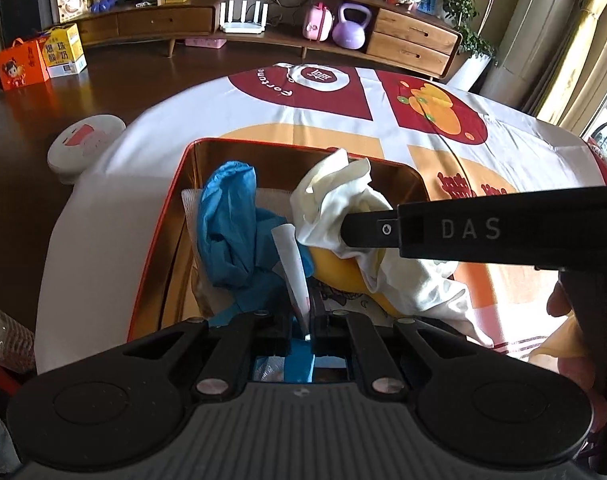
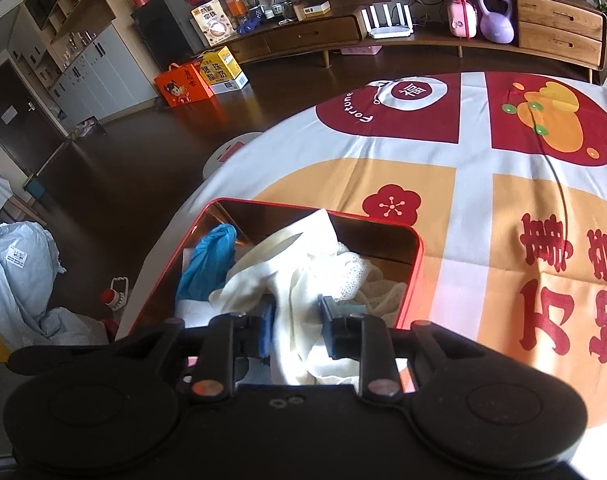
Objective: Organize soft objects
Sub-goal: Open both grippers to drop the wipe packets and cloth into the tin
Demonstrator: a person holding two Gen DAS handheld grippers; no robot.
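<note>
right claw [image 2: 295, 326] parted around cream cloth [image 2: 303, 280], pads not pressing | left claw [image 1: 308, 314] pinching white strip [image 1: 291, 264] | blue glove [image 1: 227, 216], cloths already in red tin [image 2: 413, 280] | release and tucking left

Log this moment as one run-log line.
left hand-held gripper: shut on paper strip | right hand-held gripper: open around cream cloth | site: red box
</note>
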